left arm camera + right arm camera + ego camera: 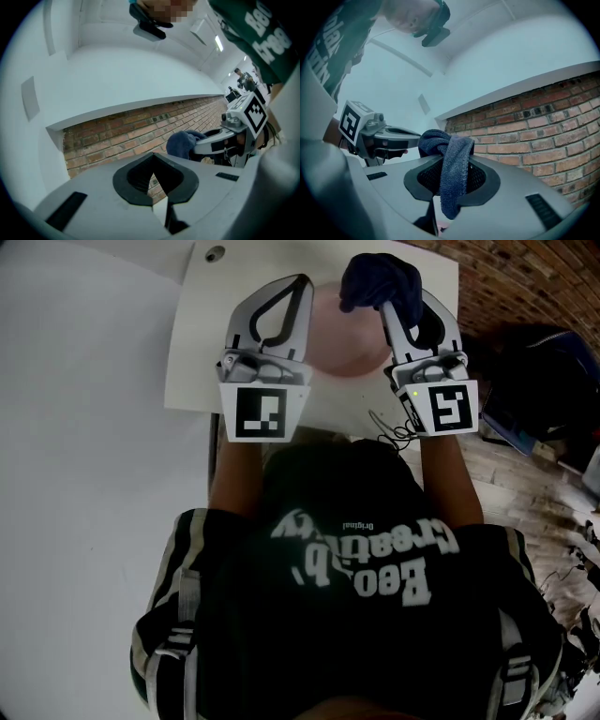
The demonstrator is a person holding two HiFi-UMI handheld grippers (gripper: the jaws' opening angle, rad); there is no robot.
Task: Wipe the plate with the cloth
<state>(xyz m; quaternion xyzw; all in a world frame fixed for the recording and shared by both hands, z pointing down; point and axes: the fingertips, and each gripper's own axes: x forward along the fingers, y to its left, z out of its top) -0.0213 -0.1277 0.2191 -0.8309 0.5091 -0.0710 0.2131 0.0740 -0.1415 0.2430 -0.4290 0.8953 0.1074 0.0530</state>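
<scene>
- The white desk [187,343] carried a small round fitting [215,253] near its far left corner.
- The left gripper [302,285] hung over the desk toward the far edge. Its jaws were closed tip to tip, with nothing between them.
- The pink plate [342,343] lay on the desk near the far edge, between the two grippers. Its left rim was hidden under the left gripper's inner jaw; contact could not be determined.
- The right gripper [451,185] was clamped on the dark blue cloth [378,277]. The cloth was bunched at the jaw tips, over the far right part of the plate's rim, and one fold hung down between the jaws.
- A thin dark cable [389,427] lay at the desk's near edge, below the right gripper.
- A brick wall [525,277] stood beyond the desk's far right corner.
</scene>
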